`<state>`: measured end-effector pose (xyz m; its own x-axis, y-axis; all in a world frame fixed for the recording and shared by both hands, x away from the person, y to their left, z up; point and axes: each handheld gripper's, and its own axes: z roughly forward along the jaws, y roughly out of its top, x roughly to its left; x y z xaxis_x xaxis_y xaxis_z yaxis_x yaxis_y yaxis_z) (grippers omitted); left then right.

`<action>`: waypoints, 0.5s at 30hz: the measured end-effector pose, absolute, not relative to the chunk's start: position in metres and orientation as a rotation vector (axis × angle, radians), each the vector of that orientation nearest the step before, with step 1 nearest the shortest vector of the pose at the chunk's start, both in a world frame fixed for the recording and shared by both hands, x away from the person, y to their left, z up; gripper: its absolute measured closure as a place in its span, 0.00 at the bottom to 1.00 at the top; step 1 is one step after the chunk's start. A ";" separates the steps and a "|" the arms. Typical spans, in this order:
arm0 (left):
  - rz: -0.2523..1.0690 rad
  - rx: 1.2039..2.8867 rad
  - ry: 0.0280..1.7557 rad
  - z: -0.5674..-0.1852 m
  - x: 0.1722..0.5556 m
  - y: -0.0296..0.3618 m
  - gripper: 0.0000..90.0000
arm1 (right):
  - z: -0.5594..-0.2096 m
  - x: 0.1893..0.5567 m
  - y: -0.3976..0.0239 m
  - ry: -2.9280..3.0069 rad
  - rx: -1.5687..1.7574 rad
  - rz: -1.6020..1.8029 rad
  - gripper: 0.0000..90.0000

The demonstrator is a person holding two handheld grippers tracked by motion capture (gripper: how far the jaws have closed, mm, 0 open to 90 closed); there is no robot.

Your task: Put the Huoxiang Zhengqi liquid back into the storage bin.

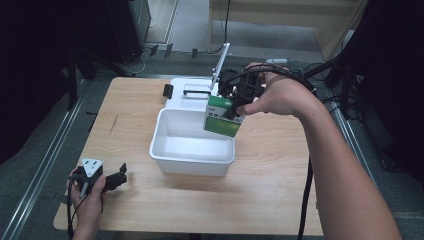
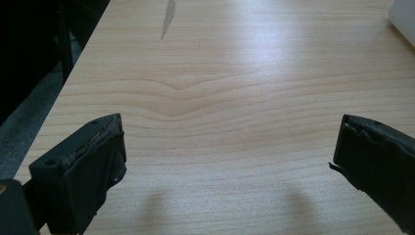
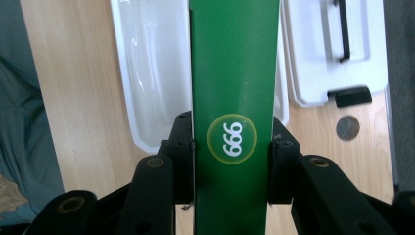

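Observation:
My right gripper [image 1: 234, 106] is shut on a green and white box [image 1: 223, 116] and holds it tilted above the far right corner of a white tub [image 1: 192, 158]. In the right gripper view the green box [image 3: 233, 73] runs up the middle between the two black jaws, with a round "999" sticker [image 3: 232, 139] on it, and the right gripper [image 3: 232, 161] clamps both its sides. My left gripper [image 1: 121, 175] rests low at the table's near left corner, held by a hand. Its jaws stand wide apart over bare wood in the left gripper view, where the left gripper [image 2: 227, 147] holds nothing.
A white lid [image 1: 192, 95] with a black handle and black clip lies behind the tub. It also appears as the lid [image 3: 333, 49] beside the tub [image 3: 147, 73]. A thin white panel [image 1: 220, 65] stands tilted at the far edge. The wooden table [image 1: 280, 190] ends at dark floor.

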<state>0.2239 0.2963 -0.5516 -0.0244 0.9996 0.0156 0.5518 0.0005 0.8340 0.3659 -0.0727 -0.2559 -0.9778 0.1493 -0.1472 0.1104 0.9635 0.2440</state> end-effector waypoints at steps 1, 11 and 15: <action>0.901 1.619 1.645 -0.552 0.224 0.296 0.00 | -0.257 0.365 -0.069 2.951 0.163 0.353 0.72; 0.896 1.615 1.645 -0.552 0.224 0.297 0.00 | -0.272 0.367 -0.056 2.970 0.061 0.327 0.72; 0.896 1.615 1.646 -0.552 0.224 0.297 0.00 | -0.281 0.367 -0.054 2.990 0.047 0.311 0.72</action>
<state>0.2241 0.2970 -0.5517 -0.0240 0.9997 0.0100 0.5511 0.0049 0.8344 0.3674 -0.0542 -0.2809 -0.9904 0.0449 -0.1305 0.0170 0.9782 0.2070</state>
